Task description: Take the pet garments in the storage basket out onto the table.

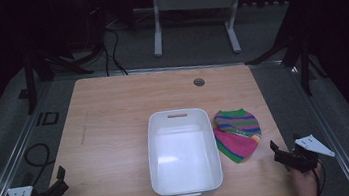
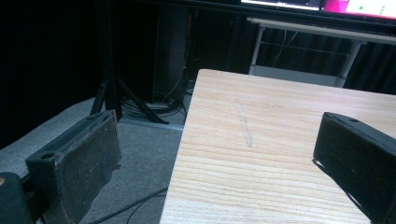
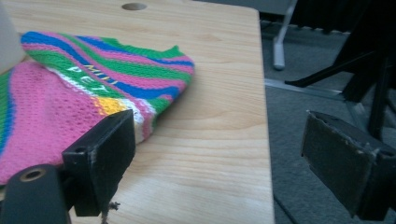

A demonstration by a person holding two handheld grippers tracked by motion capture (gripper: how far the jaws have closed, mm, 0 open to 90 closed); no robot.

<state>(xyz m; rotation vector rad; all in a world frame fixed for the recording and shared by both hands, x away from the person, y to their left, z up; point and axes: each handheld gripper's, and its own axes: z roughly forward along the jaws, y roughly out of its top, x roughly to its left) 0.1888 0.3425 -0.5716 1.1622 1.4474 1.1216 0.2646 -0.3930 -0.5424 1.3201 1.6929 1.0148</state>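
A white plastic bin (image 1: 184,151) stands empty in the middle of the wooden table (image 1: 110,126). A striped knitted cloth (image 1: 237,133) in pink, green and blue lies just right of the bin, touching its side. In the right gripper view the cloth (image 3: 70,98) lies flat ahead and to the left of the jaws. My right gripper (image 1: 275,151) sits at the table's right front corner, open and empty (image 3: 219,163). My left gripper (image 1: 60,176) rests at the left front corner, open over the table's left edge (image 2: 215,154).
A round cable hole (image 1: 199,82) sits near the table's far edge. Beyond the table stand a white desk frame (image 1: 193,20) and dark tripod legs (image 1: 48,68). Cables (image 1: 34,158) lie on the grey floor at the left.
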